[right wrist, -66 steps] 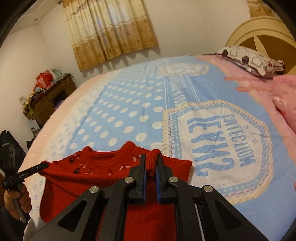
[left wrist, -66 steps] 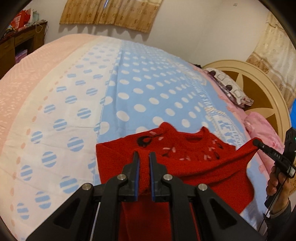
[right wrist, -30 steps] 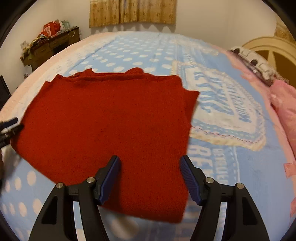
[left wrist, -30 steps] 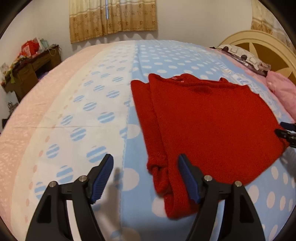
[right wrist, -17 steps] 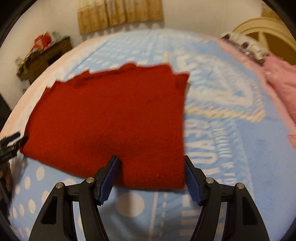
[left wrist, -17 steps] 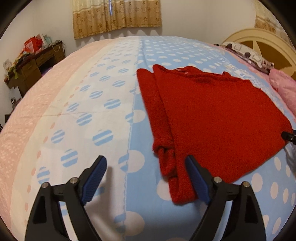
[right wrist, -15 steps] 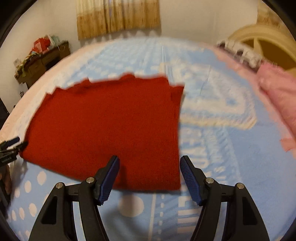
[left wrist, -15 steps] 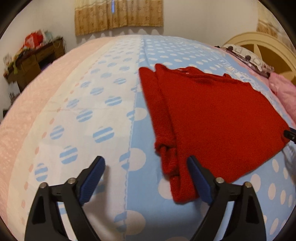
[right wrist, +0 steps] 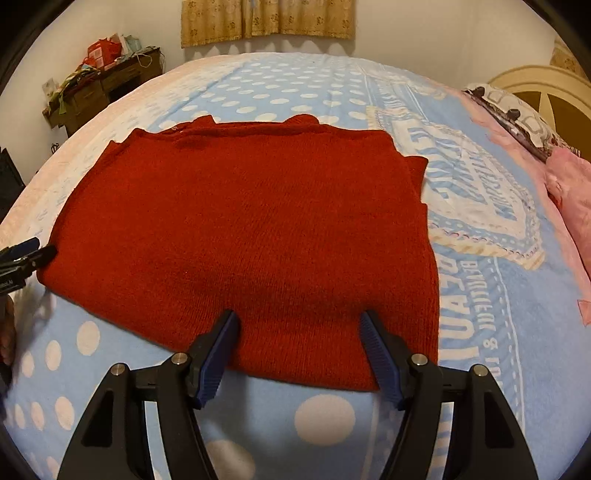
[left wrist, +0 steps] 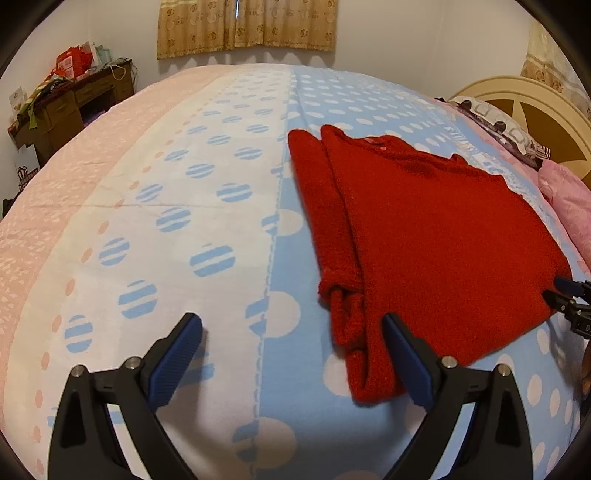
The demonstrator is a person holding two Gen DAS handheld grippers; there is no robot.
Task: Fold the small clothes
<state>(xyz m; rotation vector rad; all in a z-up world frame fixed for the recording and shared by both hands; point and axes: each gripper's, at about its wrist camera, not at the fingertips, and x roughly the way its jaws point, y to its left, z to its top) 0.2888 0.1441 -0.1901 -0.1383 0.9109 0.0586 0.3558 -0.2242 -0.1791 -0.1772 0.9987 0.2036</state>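
A wide bedspread (left wrist: 221, 229) of soft woven cotton fills both views beyond the jaws, banded in pink, cream and pale blue, with round white dots and striped blue discs; past the right gripper's right jaw it carries a large shield-shaped crest (right wrist: 476, 199) with blue lettering. On it lies the red sweater (right wrist: 255, 236), a fuzzy fine-ribbed knit spread flat into a rough rectangle, its neckline at the far edge. In the left wrist view the sweater (left wrist: 424, 236) sits ahead and to the right of the jaws, with a sleeve (left wrist: 332, 236) folded along its near side into a long narrow strip that ends in a bunched cuff

Far beyond the jaws a curved cream headboard (left wrist: 517, 92) with a dark wooden star panel, a patterned pillow (right wrist: 513, 110), a crumpled pink cloth (right wrist: 569, 184), a dark wooden desk (left wrist: 70, 107) heaped with clutter, and tan patterned curtains (left wrist: 247, 26)

The left gripper (left wrist: 291, 328) has ribbed blue pads on black angular arms; its jaws are opening, spread wide and holding nothing, the right pad just beside the sleeve's hem. The right gripper (right wrist: 299, 325) stands moderately open and empty, its tips over the sweater's near hem
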